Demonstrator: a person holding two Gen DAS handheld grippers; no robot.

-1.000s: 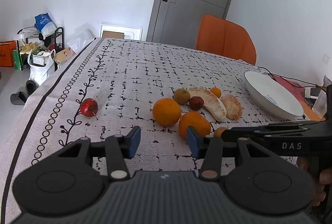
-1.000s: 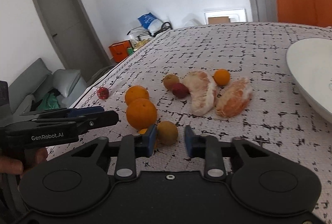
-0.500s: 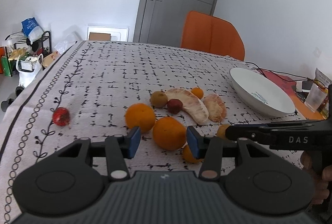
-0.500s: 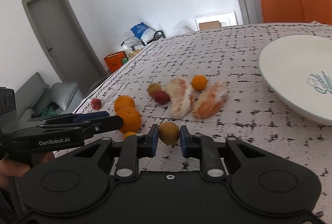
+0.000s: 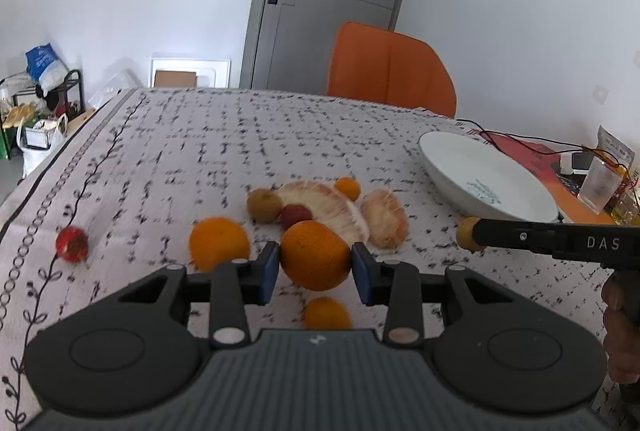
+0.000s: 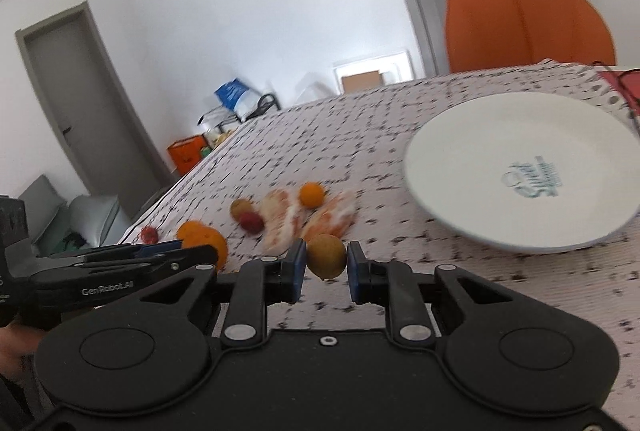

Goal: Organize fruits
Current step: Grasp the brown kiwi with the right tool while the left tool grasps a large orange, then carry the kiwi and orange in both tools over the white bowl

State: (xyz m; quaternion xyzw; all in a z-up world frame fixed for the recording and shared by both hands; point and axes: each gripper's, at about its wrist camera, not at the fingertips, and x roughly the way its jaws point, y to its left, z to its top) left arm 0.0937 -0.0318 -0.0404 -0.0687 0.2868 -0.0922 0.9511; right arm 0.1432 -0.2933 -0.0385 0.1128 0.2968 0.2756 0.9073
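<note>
**A:** Your right gripper (image 6: 326, 274) is clamped on the small brownish-yellow fruit (image 6: 326, 256), pads on its two sides, and it looks lifted clear of the tablecloth (image 6: 360, 135). The white plate (image 6: 516, 239) sits just beyond and to the right. I'd judge that fruit light and firm, with smooth skin. Hold it across its widest part, as you are, so that it doesn't pop out.

**B:** And the left?

**A:** Your left gripper (image 5: 315, 268) has just been closing its jaws, with the big orange (image 5: 315, 255) between them. The blue pads (image 5: 269, 271) sit at its sides, but I can't tell whether they press yet. The orange is in the near middle of the cloth, with a second orange (image 5: 219, 243) just to its left and a small orange fruit (image 5: 326, 313) nearer you.

**B:** How will it handle?

**A:** Heavier than the little one, I'd say, round and dimpled, with a rind that gives slightly. Take it at the equator, pads level. If you grip high or low it may roll out. The peeled pomelo segments (image 5: 332, 205) behind it look soft and tearable, so keep the fingers off them.
</note>
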